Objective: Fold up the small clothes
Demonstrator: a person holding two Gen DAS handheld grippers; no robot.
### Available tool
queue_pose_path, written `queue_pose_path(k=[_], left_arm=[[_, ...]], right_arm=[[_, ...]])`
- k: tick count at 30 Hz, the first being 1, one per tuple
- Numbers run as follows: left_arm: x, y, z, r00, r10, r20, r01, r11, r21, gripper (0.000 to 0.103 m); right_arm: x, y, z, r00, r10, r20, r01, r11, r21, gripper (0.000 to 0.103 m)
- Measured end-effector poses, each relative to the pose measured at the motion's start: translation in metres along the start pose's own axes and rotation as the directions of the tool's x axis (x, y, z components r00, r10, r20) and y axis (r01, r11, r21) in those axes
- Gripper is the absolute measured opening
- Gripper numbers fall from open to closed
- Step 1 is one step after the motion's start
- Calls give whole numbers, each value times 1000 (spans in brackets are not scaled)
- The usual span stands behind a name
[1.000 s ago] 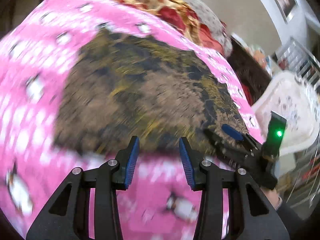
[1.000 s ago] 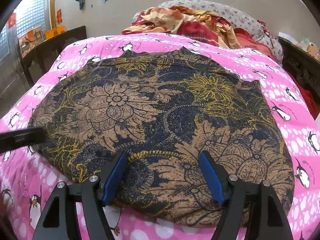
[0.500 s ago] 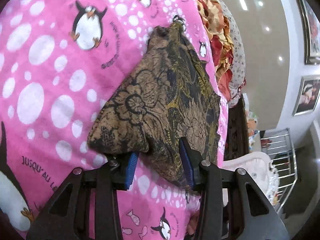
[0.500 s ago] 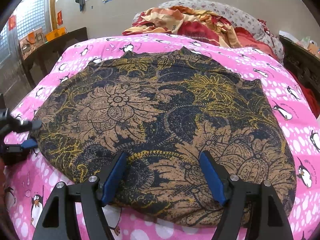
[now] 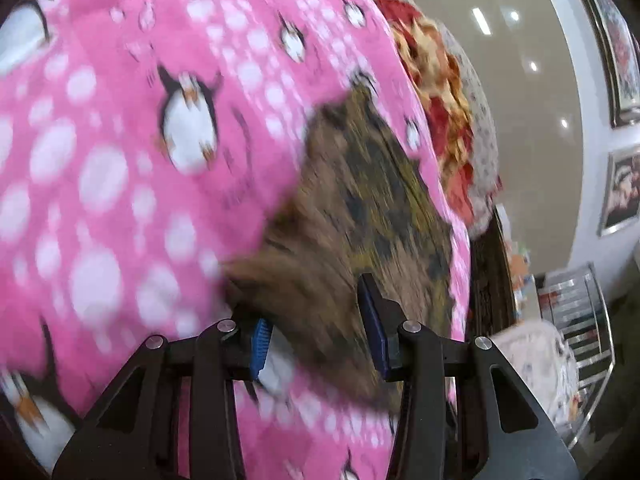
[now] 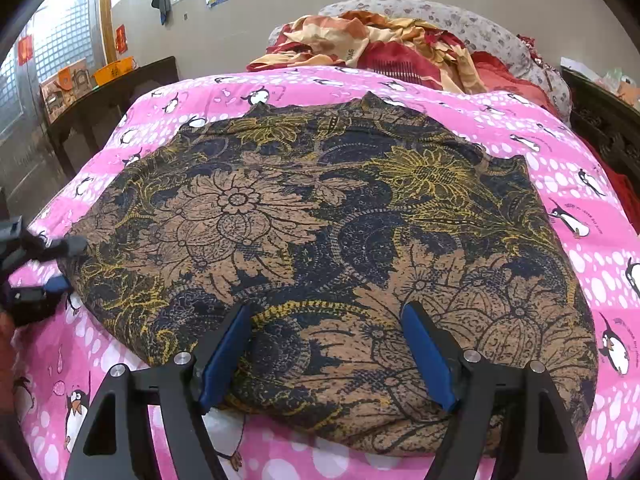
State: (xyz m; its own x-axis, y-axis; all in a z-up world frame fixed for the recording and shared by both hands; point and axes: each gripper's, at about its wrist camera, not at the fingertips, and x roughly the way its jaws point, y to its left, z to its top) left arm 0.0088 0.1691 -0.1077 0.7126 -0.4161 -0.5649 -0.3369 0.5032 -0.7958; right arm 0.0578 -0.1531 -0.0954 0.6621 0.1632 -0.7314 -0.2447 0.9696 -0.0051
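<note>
A brown, navy and yellow floral garment [image 6: 320,220] lies spread flat on a pink penguin bedspread [image 6: 560,152]. My right gripper [image 6: 326,308] stands open over the garment's near hem, with the cloth lying loose between its wide blue pads. At the garment's left corner my left gripper [image 6: 60,266] is rolled on its side. One of its fingers is above the cloth edge and the other below. In the blurred left wrist view the garment [image 5: 372,208] runs in between the left gripper [image 5: 306,300] fingers, and the pads stand apart from it.
A crumpled red and yellow blanket [image 6: 380,48] is heaped at the far end of the bed. A dark wooden table [image 6: 112,92] stands at the left and a dark bed frame [image 6: 600,120] at the right. A white chair [image 5: 532,352] and a metal rack [image 5: 580,308] stand beyond the bed.
My left gripper has rolled onto its side and slid up to the garment's left corner, which now lies between its fingers. The right gripper has stayed put.
</note>
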Motion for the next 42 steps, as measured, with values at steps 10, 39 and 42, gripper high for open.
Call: queue_pose_path(k=[10, 39, 42], left_arm=[[-8, -2, -6, 999, 38, 21, -39, 998, 49, 18], [6, -128, -52, 985, -31, 170, -112, 637, 763, 11], [-5, -135, -56, 986, -55, 158, -87, 636, 767, 10]], right_arm=[[2, 3, 1, 1000, -22, -21, 22, 1000, -19, 76], [174, 194, 258, 775, 178, -606, -363, 911, -196, 27], [173, 190, 257, 798, 134, -588, -335, 909, -248, 10]])
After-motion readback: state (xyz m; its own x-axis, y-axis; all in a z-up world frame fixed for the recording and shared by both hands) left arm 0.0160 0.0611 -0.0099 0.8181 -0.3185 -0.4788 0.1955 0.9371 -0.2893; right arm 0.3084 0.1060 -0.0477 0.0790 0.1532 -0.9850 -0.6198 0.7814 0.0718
